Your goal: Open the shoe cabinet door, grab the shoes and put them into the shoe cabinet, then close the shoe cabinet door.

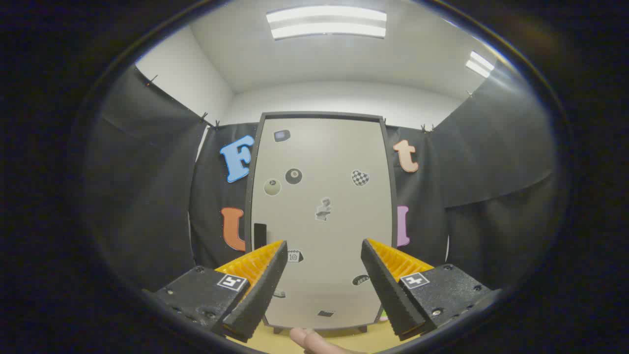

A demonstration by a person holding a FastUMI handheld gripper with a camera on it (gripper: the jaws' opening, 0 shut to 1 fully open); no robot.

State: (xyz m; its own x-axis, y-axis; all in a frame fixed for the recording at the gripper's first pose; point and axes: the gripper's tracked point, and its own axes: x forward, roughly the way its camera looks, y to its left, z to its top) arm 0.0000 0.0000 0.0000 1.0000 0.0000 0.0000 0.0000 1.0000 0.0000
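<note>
The gripper (324,250) is open, its fingers wide apart and holding nothing. Beyond them stands the shoe cabinet (322,221), its door closed, with stickers (293,176) on it. Below the cabinet, a fingertip (307,338) shows between the gripper's fingers.

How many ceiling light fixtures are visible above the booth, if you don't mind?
2: one ceiling light directly above the shoe cabinet, another off to its right. The gripper is open, empty.
</note>
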